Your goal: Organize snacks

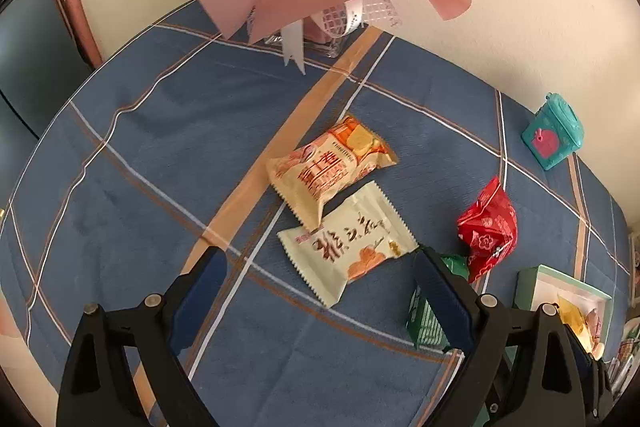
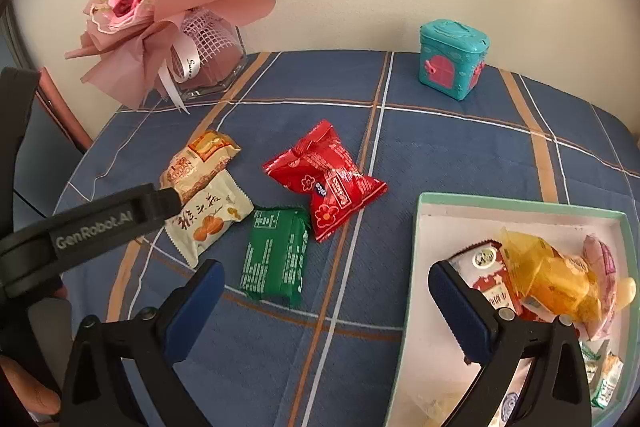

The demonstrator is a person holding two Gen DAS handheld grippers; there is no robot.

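Four snack packets lie on the blue plaid cloth. An orange-and-cream packet [image 1: 332,163] [image 2: 200,163] overlaps a white packet [image 1: 348,247] [image 2: 208,219]. Right of these are a green packet [image 2: 276,255], half hidden behind a finger [image 1: 424,323] in the left wrist view, and a red packet [image 1: 488,227] [image 2: 324,183]. My left gripper [image 1: 320,259] is open above the white packet, nothing between its pads; its black body [image 2: 92,223] shows in the right wrist view. My right gripper [image 2: 324,271] is open and empty, between the green packet and the box [image 2: 520,205].
The mint-rimmed white box [image 1: 532,283] at the right holds several snacks, among them a yellow packet [image 2: 556,275]. A pink bouquet [image 2: 160,15] in a glass vase and a teal toy box [image 2: 452,59] stand by the back wall. A hand [image 2: 36,387] shows at the lower left.
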